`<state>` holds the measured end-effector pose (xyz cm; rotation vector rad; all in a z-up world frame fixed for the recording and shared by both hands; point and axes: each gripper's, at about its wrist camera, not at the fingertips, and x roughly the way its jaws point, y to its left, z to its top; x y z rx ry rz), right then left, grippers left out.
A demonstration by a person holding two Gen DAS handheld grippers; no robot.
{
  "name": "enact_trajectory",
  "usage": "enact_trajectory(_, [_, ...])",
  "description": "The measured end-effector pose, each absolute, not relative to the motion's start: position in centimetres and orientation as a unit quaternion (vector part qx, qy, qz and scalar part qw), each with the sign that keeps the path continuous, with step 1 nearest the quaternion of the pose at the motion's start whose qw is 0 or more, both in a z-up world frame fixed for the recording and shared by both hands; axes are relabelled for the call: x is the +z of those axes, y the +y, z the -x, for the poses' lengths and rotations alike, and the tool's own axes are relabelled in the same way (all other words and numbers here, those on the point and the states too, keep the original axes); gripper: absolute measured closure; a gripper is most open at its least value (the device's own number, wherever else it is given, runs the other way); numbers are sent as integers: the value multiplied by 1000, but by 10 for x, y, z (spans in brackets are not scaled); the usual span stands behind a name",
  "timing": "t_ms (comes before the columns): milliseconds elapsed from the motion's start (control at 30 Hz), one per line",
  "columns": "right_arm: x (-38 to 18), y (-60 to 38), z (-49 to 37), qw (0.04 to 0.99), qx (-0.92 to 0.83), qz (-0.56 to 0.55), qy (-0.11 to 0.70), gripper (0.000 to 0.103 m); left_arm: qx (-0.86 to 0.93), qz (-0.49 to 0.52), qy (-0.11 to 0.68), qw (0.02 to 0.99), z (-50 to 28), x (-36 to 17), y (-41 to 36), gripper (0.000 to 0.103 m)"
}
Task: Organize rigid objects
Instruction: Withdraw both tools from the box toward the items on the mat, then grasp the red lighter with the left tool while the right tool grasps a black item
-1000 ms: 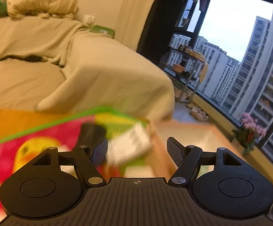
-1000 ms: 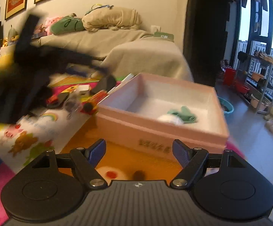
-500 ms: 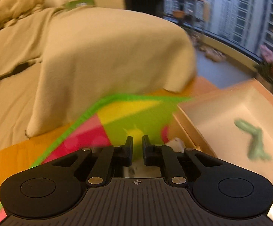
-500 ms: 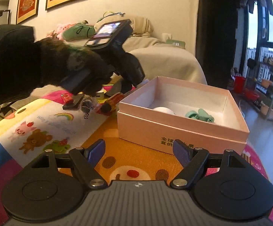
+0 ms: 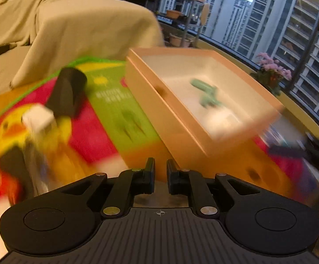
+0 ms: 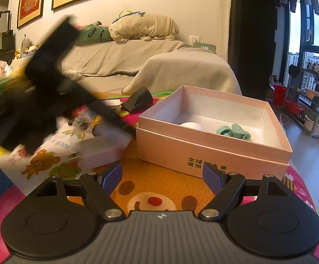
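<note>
On the colourful play mat [image 6: 150,184] in front of me stands the pink box [image 6: 212,154], open at the top, and my right gripper [image 6: 162,177] waits just before its near wall. The jaws of this gripper are spread wide with nothing between them; I see only the orange part of the mat with a bear face there.

Inside the box lie two things: a green plastic toy [image 6: 234,131] near the right side, and a white round thing [image 6: 192,125] beside it, half hidden by the box wall. I cannot tell what the white thing is.

My left gripper [image 5: 160,176] has its jaws drawn together, with only a narrow slit left and nothing caught in it. From the right camera it shows as a dark blurred shape [image 6: 49,92] at the left, above the mat (the picture is too smeared to see its fingers there). Its own camera looks down at the corner of the box [image 5: 181,114], and the green toy [image 5: 205,94] is visible inside, blurred.

To the left of the box, on the mat, more things are waiting: a black cone-shaped piece [image 6: 139,102] lying on its side, a small white block [image 6: 113,105] just beside it, and a heap of small toys [image 6: 84,118] that I cannot tell apart. Behind all this is a sofa [image 6: 137,66] under a beige cover.
</note>
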<state>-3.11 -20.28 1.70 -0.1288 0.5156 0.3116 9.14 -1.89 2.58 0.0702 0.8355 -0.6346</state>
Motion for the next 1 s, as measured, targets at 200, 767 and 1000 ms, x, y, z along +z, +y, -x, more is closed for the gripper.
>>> enact_trajectory(200, [17,-200,31,953,146,71,257,22,-318,-20,386,866,-31,35,-5,86])
enact_trajectory(767, [115,-136,-87,926,202,41,316,22,-29,271,308,912,-59,6,148,84])
enact_trajectory(1000, [81,-65,-234,905,119,35,406,22,-41,239,308,920,-99,24,169,84])
